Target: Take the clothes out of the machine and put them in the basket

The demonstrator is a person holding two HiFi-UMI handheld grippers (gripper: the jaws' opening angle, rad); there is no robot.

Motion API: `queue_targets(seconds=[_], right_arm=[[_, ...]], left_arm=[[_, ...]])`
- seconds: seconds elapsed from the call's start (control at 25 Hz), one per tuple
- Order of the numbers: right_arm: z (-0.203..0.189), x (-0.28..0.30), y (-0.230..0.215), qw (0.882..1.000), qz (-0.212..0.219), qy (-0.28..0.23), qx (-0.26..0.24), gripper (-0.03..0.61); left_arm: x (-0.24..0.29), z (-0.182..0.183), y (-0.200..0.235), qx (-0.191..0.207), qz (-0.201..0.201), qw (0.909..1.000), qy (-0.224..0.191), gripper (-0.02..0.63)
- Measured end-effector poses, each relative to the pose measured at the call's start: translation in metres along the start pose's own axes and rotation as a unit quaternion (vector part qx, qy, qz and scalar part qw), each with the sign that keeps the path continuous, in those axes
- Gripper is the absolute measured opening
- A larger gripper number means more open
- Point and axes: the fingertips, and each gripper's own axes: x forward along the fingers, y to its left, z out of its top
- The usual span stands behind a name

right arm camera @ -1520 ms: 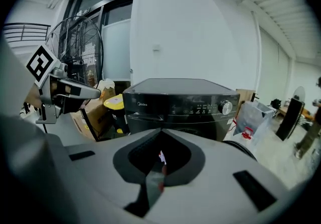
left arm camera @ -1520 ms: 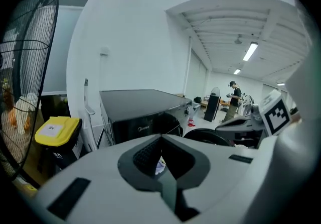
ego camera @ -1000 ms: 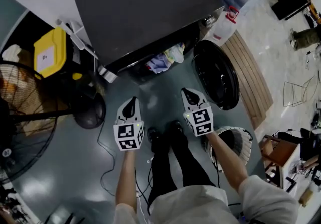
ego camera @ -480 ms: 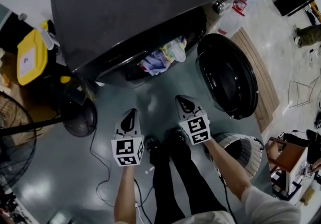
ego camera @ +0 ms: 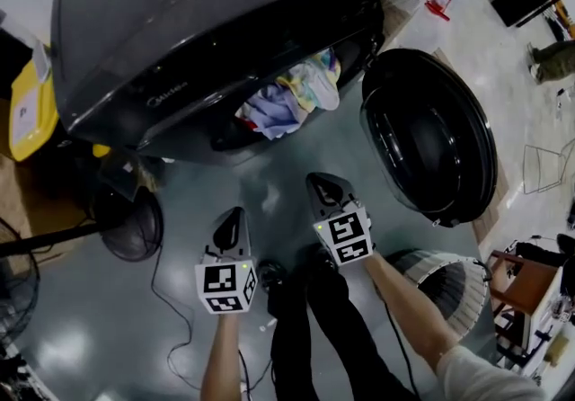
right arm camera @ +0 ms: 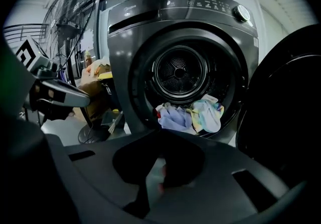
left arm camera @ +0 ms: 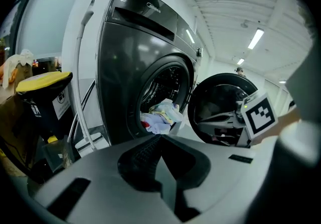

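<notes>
Crumpled pale blue and yellow clothes [ego camera: 289, 101] spill from the mouth of the dark grey front-loading washing machine [ego camera: 180, 40]. Before it, the left gripper [ego camera: 231, 218] and right gripper [ego camera: 325, 185] hang empty, jaws together. I'd open one wide, then bite the heap's overhanging fold.

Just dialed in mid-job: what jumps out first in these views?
The dark washing machine fills the top of the head view, its round door swung wide open to the right. A pale bundle of clothes spills over the lip of the drum opening. The left gripper and right gripper, both shut and empty, point toward it; the basket sits by the person's right arm.
</notes>
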Motion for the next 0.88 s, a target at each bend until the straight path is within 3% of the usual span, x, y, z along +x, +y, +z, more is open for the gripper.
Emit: queue_targets(seconds=[0.4, 0.44, 0.52, 0.6, 0.72, 0.88], right_arm=[[0.010, 0.088, -0.025, 0.999, -0.004, -0.033, -0.020, 0.031], [0.011, 0.095, -0.032, 0.999, -0.007, -0.034, -0.019, 0.068], [0.011, 0.109, -0.049, 0.999, -0.017, -0.033, -0.019, 0.224], [0.011, 0.122, -0.069, 0.999, -0.032, -0.037, -0.020, 0.308], [0.019, 0.140, -0.089, 0.998, -0.034, -0.054, -0.009, 0.369], [0.027, 0.164, -0.071, 0.998, 0.019, -0.063, 0.013, 0.402]], left_arm=[[0.043, -0.011, 0.012, 0.011, -0.009, 0.9996, -0.026, 0.018], [0.046, -0.012, 0.014, 0.013, -0.010, 0.9995, -0.029, 0.018], [0.052, -0.012, 0.017, 0.015, -0.010, 0.9993, -0.034, 0.018], [0.056, -0.014, 0.022, 0.017, -0.009, 0.9991, -0.039, 0.018], [0.068, -0.012, 0.029, 0.019, -0.007, 0.9986, -0.049, 0.018], [0.080, -0.015, 0.032, 0.021, -0.008, 0.9983, -0.053, 0.018]])
